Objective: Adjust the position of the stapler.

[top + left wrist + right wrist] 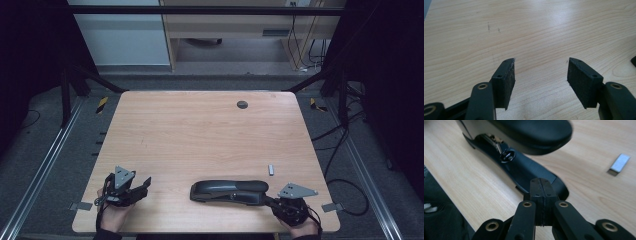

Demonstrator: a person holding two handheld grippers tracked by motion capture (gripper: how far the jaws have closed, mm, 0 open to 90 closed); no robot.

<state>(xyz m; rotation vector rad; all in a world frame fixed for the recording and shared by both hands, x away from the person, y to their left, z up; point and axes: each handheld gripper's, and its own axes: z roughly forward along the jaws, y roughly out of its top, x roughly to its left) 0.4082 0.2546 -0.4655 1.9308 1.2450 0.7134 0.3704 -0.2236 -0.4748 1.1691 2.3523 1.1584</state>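
Lying at the lower centre of the surface (200,130), the stapler (229,191) looks stiff, fairly heavy, smooth-topped; its narrow base end suits gripping. Right gripper (541,185) fingers are pressed together against that base; left gripper (540,75) fingers are spread, empty.

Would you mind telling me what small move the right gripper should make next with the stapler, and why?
Probably open the right gripper and ease it forward so its jaws straddle the stapler's near end. The jaws are pressed together with nothing between them, their tips just at the stapler's base, so no grip is possible yet. The left gripper sits open over bare table, apart from the stapler.
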